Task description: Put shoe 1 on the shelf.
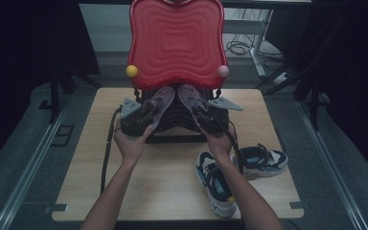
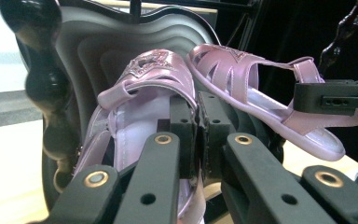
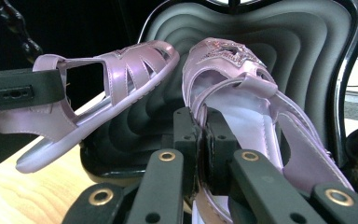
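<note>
A: Nearest the person, what lies on the wooden table (image 1: pixel 172 191)?

B: Two navy-and-white sneakers (image 1: pixel 215 184), one on its side, well apart from the work.

A: And the grippers?

B: The left gripper (image 1: pixel 146 115) is clamped on the side strap of the left pink sandal (image 2: pixel 144 93); the right gripper (image 1: pixel 202 114) pinches the strap of the right pink sandal (image 3: pixel 233 88). Both pairs of jaws are closed tight on the straps.

A: Where are the sandals?

B: Held side by side, toes up, over the black tiered rack (image 3: pixel 261 28), whose ribbed shelf sits behind them.

A: Their look?

B: Glossy lilac-pink, cut-out straps, a glittery star on each toe.

A: Farthest back?

B: The rack's red wavy top panel (image 1: pixel 177 43), with a yellow knob (image 1: pixel 132 71) and a pink knob (image 1: pixel 223 71).
</note>
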